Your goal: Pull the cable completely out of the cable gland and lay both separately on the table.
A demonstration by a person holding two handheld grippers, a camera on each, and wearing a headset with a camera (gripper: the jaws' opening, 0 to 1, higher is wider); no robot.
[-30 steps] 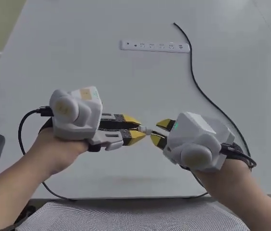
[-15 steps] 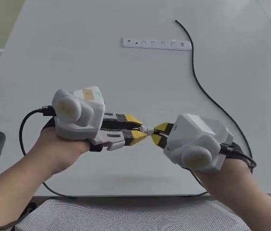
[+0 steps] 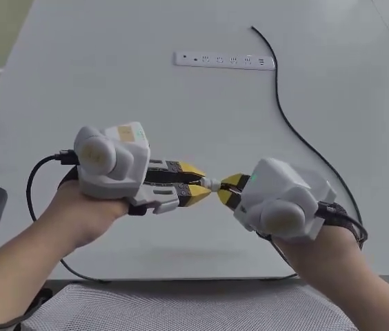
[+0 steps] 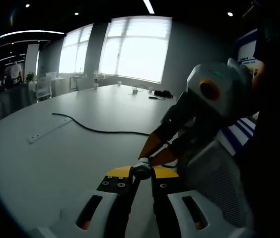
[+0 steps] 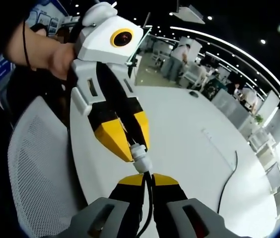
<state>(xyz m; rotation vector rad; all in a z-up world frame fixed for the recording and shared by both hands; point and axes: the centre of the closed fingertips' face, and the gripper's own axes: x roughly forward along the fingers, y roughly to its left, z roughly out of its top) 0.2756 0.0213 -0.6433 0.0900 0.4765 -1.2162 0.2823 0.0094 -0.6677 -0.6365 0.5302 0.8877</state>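
- left claw (image 3: pixel 196 183) is clamping the white cable gland (image 3: pixel 210 185) between its yellow tips
- right claw (image 3: pixel 229 190) is pinching the thin black cable (image 5: pixel 150 191), which is running back between its jaws
- both things are hanging in the air above the counter (image 3: pixel 181 117), near its front edge, with nothing laid down yet
- claws are facing tip to tip, with the gland between them, its cable end pointing at the right claw
- gland and cable are lining up left–right with both claws, so the pull is likely going straight apart along that axis
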